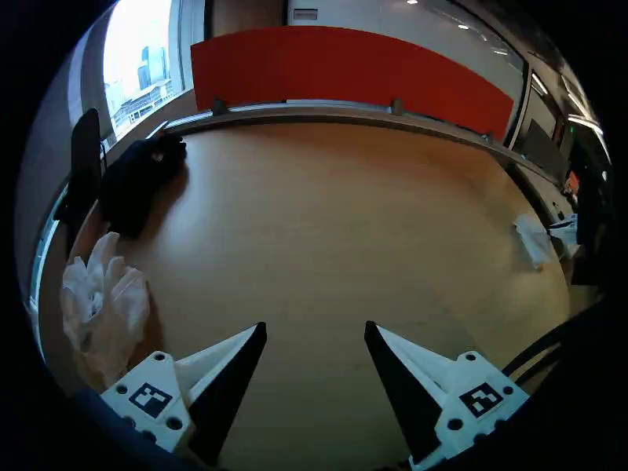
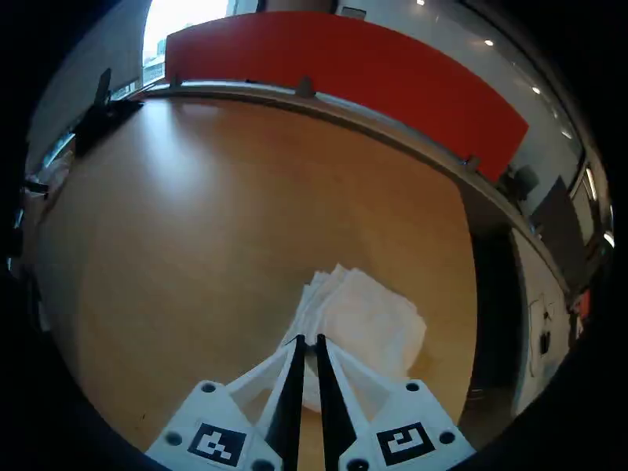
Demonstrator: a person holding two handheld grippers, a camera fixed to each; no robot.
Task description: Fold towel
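Near the right edge of the wooden table (image 2: pixel 196 220), the likeliest trouble is a bad pinch. The white towel (image 2: pixel 365 322) lies bunched, with several layered edges fanned along its left side. If the right gripper (image 2: pixel 306 341) catches only one layer, or several uneven ones, a lift would probably drag the heap askew rather than open it into a clean fold. Its closeness to the table's edge adds a second risk, since a sideways pull could slide cloth over the side.

The right gripper's fingers are pressed almost together with only a slim gap between them. Their tips sit at the towel's near, layered edge, and cloth shows beyond and below them. I cannot tell whether a layer is actually nipped.

The left gripper (image 1: pixel 315 328) is spread wide over bare wood and holds nothing. A crumpled white bundle (image 1: pixel 102 302) lies at the table's left edge, and a black bag (image 1: pixel 137 177) sits beyond it towards the far left corner.
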